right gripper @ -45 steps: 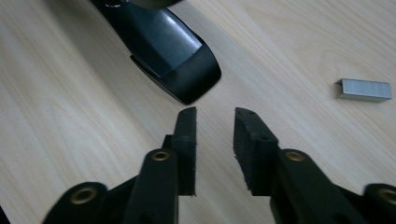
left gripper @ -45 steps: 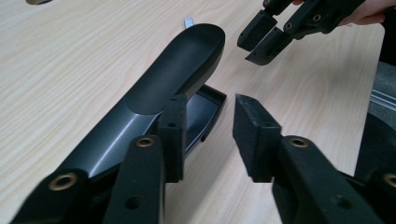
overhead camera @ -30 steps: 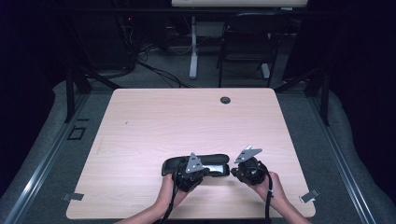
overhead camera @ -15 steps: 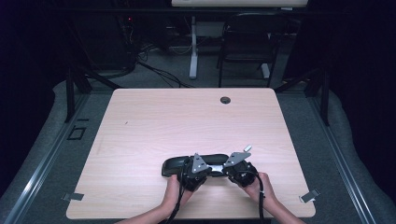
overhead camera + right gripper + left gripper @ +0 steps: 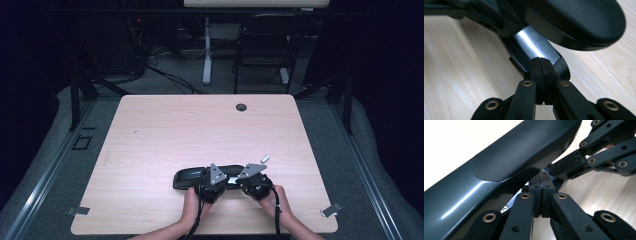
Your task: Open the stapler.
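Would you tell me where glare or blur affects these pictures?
High view: dim surroundings, evenly lit table. Left gripper view: a white streak glares on the glossy black case, background overexposed. Right gripper view: bright glare on its metal plate; the near case looks soft.

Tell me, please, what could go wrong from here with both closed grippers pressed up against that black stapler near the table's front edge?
1. Both the left gripper and the right gripper are shut at the black stapler; pushing may slide it rather than hold it.
2. The grippers crowd together and could knock each other.
3. The small metal piece nearby might get swept away.
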Demonstrator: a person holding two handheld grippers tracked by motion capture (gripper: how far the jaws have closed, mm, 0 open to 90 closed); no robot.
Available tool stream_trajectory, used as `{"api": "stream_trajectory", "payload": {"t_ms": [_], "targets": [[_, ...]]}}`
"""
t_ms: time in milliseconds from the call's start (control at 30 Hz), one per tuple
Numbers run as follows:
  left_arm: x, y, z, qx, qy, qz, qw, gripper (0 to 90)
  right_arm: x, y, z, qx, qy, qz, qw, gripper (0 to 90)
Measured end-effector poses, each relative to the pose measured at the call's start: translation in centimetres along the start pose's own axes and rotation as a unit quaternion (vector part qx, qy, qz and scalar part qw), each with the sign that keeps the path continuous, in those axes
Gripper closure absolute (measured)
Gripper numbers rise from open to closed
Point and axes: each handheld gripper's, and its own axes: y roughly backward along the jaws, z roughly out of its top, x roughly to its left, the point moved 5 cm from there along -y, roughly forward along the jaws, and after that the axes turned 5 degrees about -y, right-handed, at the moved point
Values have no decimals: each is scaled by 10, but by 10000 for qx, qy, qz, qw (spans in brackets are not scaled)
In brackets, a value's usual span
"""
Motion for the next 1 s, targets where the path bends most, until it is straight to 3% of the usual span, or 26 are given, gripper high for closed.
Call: {"api": "stream_trajectory", "payload": {"t_ms": [100, 233, 333, 433, 767, 1000], "targets": [[-1, -3, -1, -104, 115, 49, 9999, 900, -1, -1, -1, -113, -125, 34, 9999, 900], [-6, -5, 0, -279, 58, 113, 9995, 900, -2, -1, -3, -254, -198, 67, 9995, 897], [-8, -6, 1, -309, 77, 148, 9994, 900, 1, -2, -4, -343, 14, -123, 9993, 890], [-8, -8, 0, -345, 105, 249, 9990, 900, 3, -3, -6, -537, 56, -391, 9978, 884], [-8, -12, 1, -440, 277, 194, 9985, 900, 2, -3, -6, -530, -63, -334, 9980, 889], [-9, -13, 1, -474, 220, 212, 9984, 900, 1, -3, -6, -529, -155, -303, 9980, 894]]}}
